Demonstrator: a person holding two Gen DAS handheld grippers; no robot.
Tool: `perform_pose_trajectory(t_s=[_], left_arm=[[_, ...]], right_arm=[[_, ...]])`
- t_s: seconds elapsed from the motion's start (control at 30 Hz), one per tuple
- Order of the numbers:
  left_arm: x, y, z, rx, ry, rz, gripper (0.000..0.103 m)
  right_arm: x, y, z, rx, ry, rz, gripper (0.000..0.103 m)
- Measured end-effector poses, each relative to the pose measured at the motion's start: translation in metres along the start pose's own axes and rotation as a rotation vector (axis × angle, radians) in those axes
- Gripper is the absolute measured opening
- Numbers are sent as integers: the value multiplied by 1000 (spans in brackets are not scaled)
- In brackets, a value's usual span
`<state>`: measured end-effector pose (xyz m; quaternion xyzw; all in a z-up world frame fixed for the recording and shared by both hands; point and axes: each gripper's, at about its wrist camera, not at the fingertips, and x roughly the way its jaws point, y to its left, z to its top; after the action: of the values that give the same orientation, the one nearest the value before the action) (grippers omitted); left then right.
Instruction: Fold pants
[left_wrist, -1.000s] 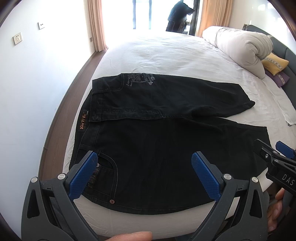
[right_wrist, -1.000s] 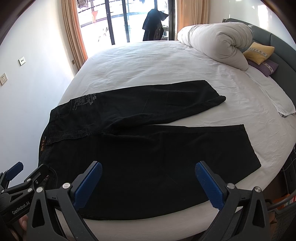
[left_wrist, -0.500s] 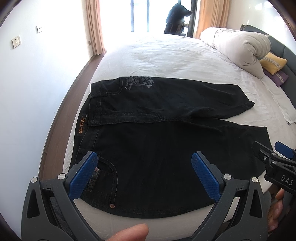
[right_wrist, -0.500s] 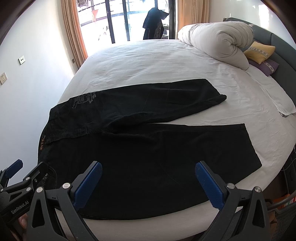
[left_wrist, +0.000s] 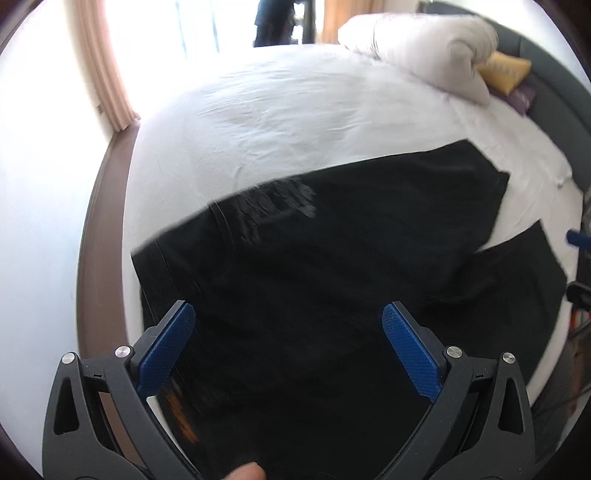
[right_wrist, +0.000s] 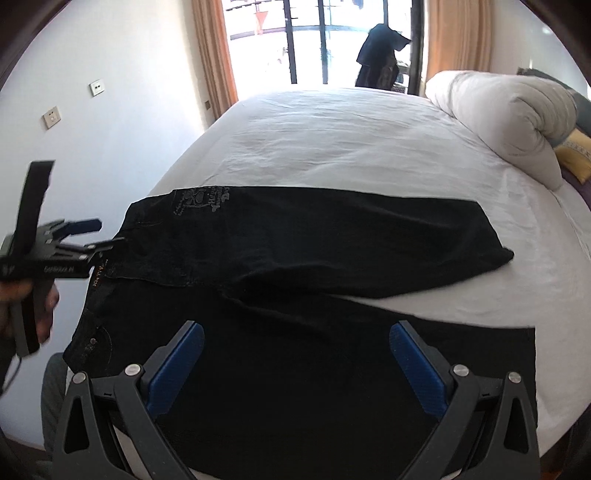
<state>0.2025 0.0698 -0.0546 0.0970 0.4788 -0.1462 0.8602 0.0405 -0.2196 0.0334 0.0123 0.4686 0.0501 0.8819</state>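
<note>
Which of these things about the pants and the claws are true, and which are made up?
1. The black pants lie spread out on the white bed. True.
2. The right claw is squeezing a pant leg. False: its jaws stand wide apart, holding nothing.
3. A rolled white duvet sits at the far right of the bed. True.
4. The left claw is shut on the waistband. False: it is open, with the pants only seen between its jaws.
5. The pants have grey printing near the waist. True.
6. The pants are already folded into a small square. False: both legs lie stretched out.
</note>
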Motion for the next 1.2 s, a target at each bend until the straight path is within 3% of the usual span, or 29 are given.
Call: perform_pose_trajectory(t_s=[0.07,0.2,0.3,0.37,0.5,0.57,0.67,0.73,0.83,1.03,1.2], left_arm=[[21,24,26,40,17,13,103],[81,75,82,54,145,-92,103],[114,92,101,79,205,-172,102],[133,93,107,115,249,-201,93],[160,87,103,180,326,-233,63],[168,84,100,195,342,-248,60],[168,85,103,182,326,-270,56],[168,83,103,186,329,-271,33],[162,70,98,240,325,-253,15],[135,61,92,231,223,-209,8],[97,53,78,260,115,-168,8]], right_arm=[[13,-6,14,-51,2,34,103],[41,-17,36,-111,34,134,91],[65,-24,50,-136,53,205,85],[79,-26,56,-150,69,221,81],[105,-31,64,-180,101,246,78],[117,-32,67,-180,114,255,78],[128,-32,70,-175,124,269,77],[131,-29,71,-183,126,281,76],[136,-22,75,-215,128,296,72],[148,-18,101,-280,120,293,71],[167,-6,136,-407,128,253,54]])
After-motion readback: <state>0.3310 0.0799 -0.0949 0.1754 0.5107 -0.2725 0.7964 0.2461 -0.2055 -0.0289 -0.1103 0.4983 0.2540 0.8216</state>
